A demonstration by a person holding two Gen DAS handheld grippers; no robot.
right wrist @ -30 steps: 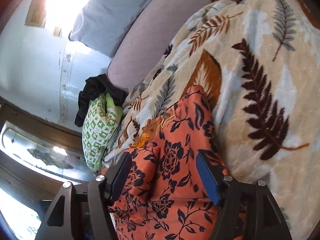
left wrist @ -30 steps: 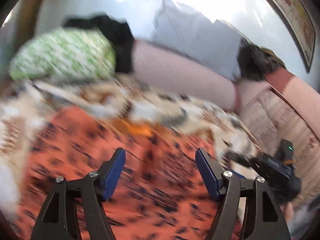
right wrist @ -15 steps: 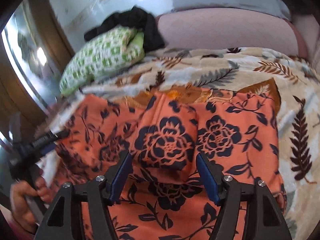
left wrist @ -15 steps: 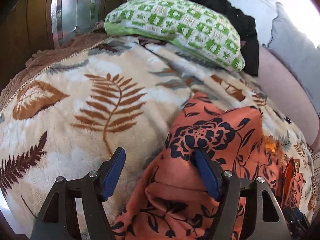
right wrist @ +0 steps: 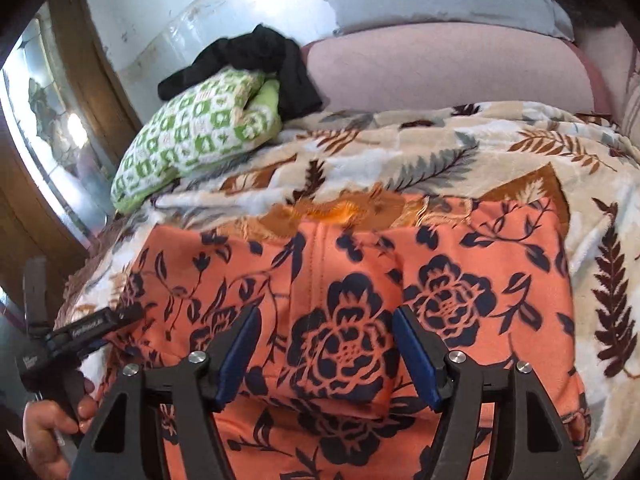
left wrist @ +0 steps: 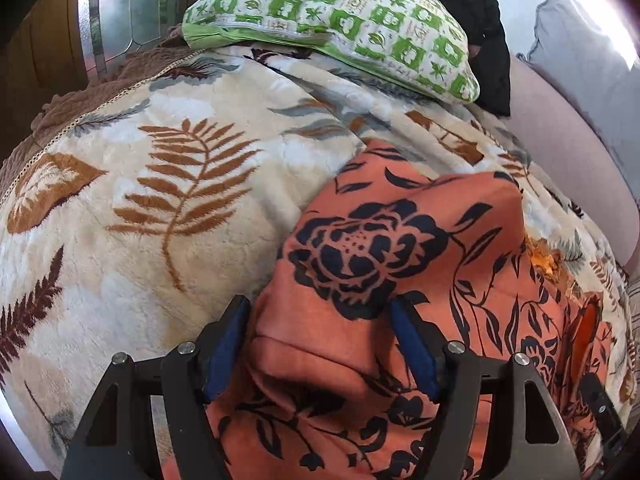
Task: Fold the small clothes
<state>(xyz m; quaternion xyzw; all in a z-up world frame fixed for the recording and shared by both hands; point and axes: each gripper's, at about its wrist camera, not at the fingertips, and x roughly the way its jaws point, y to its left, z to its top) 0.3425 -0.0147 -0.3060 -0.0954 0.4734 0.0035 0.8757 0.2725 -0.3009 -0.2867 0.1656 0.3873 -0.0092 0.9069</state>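
An orange fabric garment printed with dark navy flowers is seen spread on a cream plush blanket patterned with brown fern leaves, with one flap already doubled over its middle. Relative to the garment, a green-and-white checked pillow lies well beyond its far edge, with a crumpled black cloth against it.

The left gripper is held over the garment's left edge, jaws wide apart and nothing gripped. The right gripper is poised above the folded flap, likewise spread wide and empty.

It is judged that the fold could be spoiled if only the top layer were pinched, so the flap would be dragged open. The plush blanket could also be caught along with the garment's edge, since the left finger sits just beside that boundary.
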